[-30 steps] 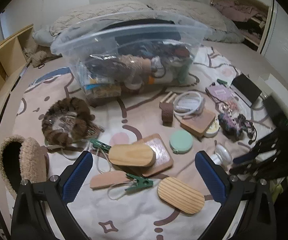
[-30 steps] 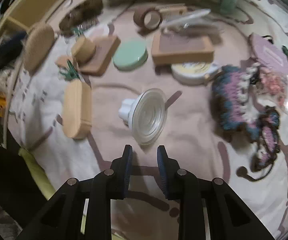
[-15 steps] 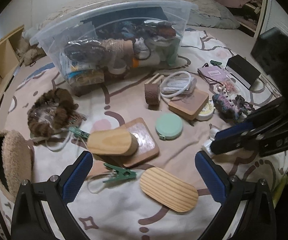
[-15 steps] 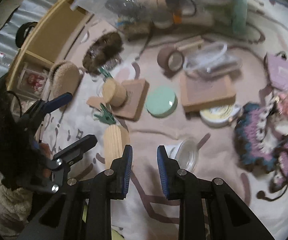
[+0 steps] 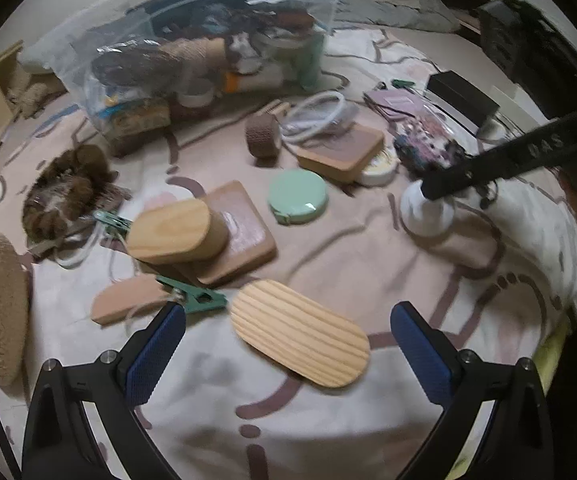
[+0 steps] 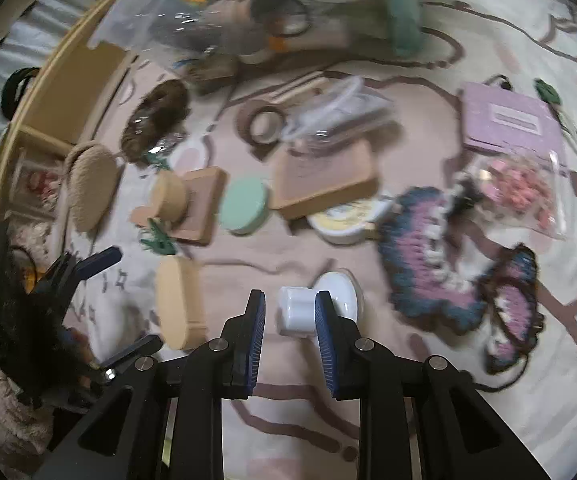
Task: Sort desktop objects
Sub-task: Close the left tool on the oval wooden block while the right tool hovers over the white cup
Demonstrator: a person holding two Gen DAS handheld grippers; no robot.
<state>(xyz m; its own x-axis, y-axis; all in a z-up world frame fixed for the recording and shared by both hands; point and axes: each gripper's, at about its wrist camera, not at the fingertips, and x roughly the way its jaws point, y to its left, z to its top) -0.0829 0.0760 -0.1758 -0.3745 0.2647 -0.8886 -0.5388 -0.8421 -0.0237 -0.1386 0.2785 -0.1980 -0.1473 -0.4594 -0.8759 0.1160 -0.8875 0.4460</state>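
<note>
In your left wrist view, your left gripper (image 5: 288,344) has its fingers spread wide and empty, hanging over the ribbed wooden oval (image 5: 300,342); the white plastic cup (image 5: 428,210) lies well to the oval's upper right. In your right wrist view, your right gripper (image 6: 290,322) is at its narrowest, the cup's (image 6: 316,308) neck between the fingers but gripped by neither; the oval (image 6: 180,304) lies left of it.

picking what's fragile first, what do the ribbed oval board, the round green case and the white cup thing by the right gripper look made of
Ribbed oval board: pale unfinished-looking wood, with visible grain and parallel grooves.
Round green case: probably plastic, a smooth matte mint shell with a seam around its edge.
White cup thing: likely plastic or silicone, glossy white with a flared rim; blur leaves it open.
</note>
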